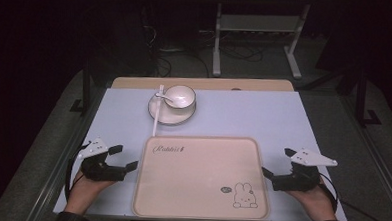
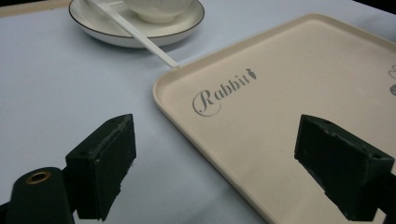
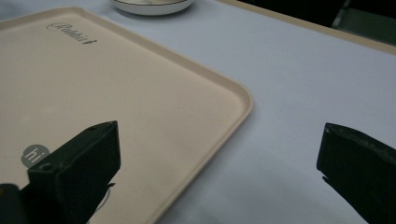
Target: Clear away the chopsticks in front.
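Flanking tray (image 1: 201,176) | left claw (image 1: 124,157) wide, empty | right claw (image 1: 276,164) wide, empty | tip: slide both over opposite rims evenly, lift level

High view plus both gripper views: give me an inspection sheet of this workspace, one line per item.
Surface: pale blue table cover, wooden edge at the far side.
Job's things: beige tray with Rabbit lettering and a bunny print, lying flat between the two tools, nothing on it.
Clutter: white bowl on a saucer beyond the tray; a white spoon leans from the bowl across the saucer rim toward the tray's far edge.
Grippers: left tool open beside the tray's left edge; right tool open at its right edge; neither touches it.
Cables: one trails from the right tool.
Surroundings: dark floor, grey metal stand behind.
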`<state>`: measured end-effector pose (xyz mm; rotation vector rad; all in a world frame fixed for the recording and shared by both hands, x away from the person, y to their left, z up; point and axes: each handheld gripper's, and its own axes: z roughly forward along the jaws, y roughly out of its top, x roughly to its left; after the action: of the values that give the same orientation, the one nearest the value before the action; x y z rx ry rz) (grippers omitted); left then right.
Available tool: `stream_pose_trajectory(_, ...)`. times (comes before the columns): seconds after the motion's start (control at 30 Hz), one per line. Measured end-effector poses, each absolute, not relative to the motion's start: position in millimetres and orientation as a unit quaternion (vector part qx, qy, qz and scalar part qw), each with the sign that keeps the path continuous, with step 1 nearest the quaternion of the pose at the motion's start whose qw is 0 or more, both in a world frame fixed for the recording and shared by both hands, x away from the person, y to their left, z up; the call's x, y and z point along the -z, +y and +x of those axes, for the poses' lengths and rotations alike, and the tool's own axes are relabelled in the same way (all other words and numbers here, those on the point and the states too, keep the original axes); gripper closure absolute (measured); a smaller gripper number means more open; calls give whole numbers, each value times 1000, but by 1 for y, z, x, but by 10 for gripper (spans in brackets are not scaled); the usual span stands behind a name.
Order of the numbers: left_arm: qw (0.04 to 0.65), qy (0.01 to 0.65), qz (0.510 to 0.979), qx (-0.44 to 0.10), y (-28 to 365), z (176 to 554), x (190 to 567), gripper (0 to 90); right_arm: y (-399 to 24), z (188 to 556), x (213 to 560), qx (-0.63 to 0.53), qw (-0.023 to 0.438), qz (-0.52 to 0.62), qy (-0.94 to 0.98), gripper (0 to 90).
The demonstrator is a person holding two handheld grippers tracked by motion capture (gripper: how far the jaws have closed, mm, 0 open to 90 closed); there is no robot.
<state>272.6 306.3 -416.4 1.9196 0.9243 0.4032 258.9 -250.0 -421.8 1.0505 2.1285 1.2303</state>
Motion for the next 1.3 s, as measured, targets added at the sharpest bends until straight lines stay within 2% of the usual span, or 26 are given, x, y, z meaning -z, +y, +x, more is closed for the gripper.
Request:
stream_pose_trajectory(0.67, 444, 391, 787, -176, 299, 316, 403, 132, -251, 258, 420, -457, 231, 381, 770, 0)
stream_pose_trajectory(1.3, 421, 401, 792, -183, 278, 384, 390, 137, -250, 259, 421, -457, 230, 379, 771, 0)
